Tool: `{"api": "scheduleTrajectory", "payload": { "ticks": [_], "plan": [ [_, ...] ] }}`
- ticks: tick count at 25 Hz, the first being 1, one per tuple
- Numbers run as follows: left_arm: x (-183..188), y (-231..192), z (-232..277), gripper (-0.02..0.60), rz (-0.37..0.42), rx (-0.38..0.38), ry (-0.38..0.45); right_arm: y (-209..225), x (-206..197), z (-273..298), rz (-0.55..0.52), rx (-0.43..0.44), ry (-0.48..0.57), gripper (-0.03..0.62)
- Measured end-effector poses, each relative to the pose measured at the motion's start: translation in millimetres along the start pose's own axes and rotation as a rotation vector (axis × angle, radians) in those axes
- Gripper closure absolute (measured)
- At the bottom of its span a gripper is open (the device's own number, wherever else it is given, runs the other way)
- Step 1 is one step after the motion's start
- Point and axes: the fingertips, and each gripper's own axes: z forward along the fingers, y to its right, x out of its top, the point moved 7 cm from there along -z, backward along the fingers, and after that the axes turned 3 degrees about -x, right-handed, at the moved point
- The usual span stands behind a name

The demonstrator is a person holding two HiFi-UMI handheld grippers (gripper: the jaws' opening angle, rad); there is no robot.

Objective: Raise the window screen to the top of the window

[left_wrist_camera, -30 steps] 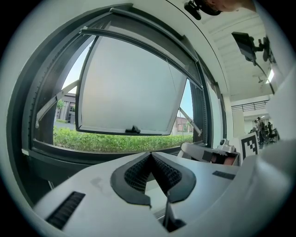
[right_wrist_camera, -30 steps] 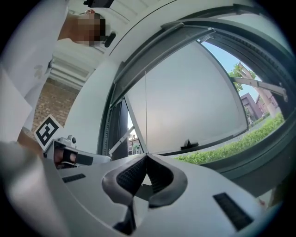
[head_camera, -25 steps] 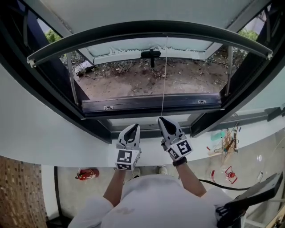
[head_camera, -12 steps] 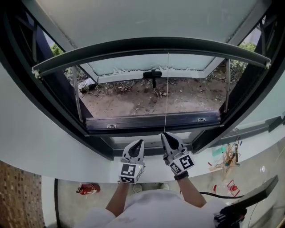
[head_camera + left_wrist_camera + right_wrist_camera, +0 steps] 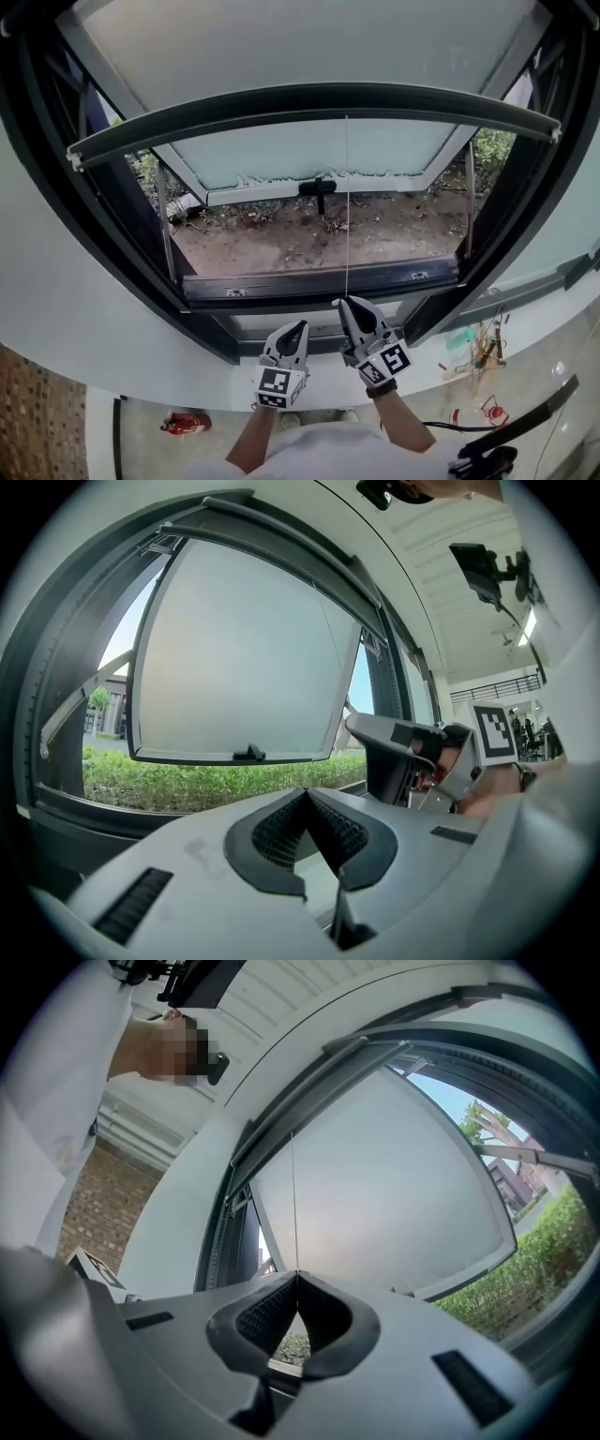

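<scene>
End of cord (image 5: 346,206) hidden between right fingers (image 5: 258,1321)

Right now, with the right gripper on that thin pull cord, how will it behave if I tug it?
The pull cord is probably floppy: it runs straight only because it looks taut between the right gripper and the screen bar. Being so thin, it may slip in the grip. It likely weighs almost nothing.

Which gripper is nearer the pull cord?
Right. The right gripper is shut on the pull cord at its lower end; the left gripper, shut and empty, sits apart to its left.
</scene>
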Motion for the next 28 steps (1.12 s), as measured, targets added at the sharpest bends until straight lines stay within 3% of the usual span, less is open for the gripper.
{"api": "scheduleTrajectory", "payload": {
  "ticks": [17, 21, 26, 28],
  "plan": [
    [-7, 2, 3, 0.578, -0.01, -0.012, -0.014, -8, 56, 25, 0.034, 0.052, 0.127, 0.591],
    [-8, -1, 2, 0.578, -0.013, -0.012, -0.009, -12, 75, 35, 0.012, 0.061, 0.158, 0.591],
    [-8, -2, 0, 0.578, -0.017, -0.009, -0.01, -18, 94, 45, -0.1, 0.072, 0.176, 0.591],
    [-9, -3, -2, 0.58, -0.018, -0.006, -0.015, -16, 101, 47, -0.085, 0.066, 0.194, 0.591]
  ]
}}
